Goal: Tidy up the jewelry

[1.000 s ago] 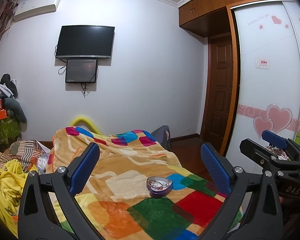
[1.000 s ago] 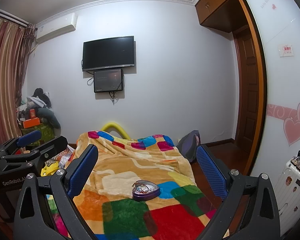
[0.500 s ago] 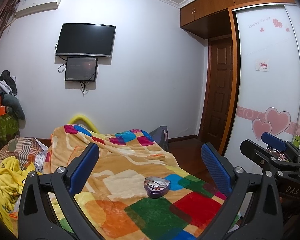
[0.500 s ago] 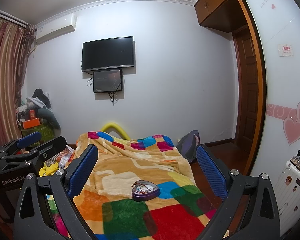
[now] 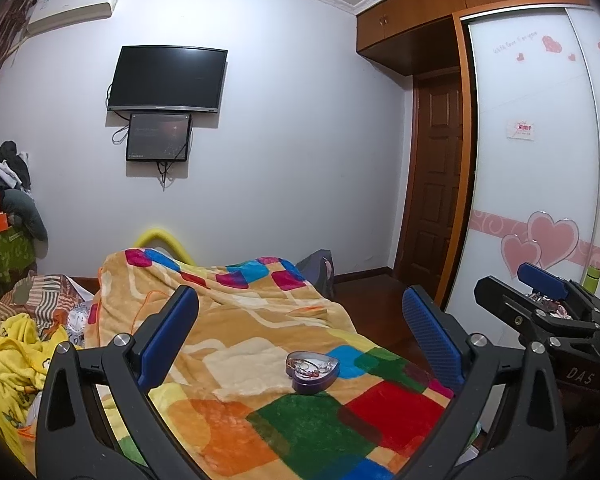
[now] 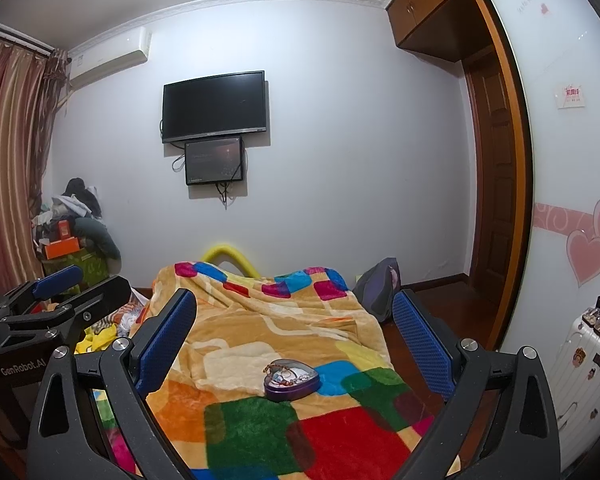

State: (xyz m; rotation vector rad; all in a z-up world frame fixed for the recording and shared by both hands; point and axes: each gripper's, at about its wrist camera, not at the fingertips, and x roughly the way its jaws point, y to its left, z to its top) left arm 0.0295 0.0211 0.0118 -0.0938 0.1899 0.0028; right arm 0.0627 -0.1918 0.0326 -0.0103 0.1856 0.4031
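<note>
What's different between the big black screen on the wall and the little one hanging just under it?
The television is wider and sits higher; the small screen hangs directly beneath it. The television looks fully dark, while the small screen shows a faint reddish picture with some text. Cables loop out around the small screen. Both are black-framed, rectangular and mounted flat on the same white wall.

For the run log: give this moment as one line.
left gripper: open, empty | right gripper: open, empty | heart-shaped tin: on blanket, jewelry inside, untouched
</note>
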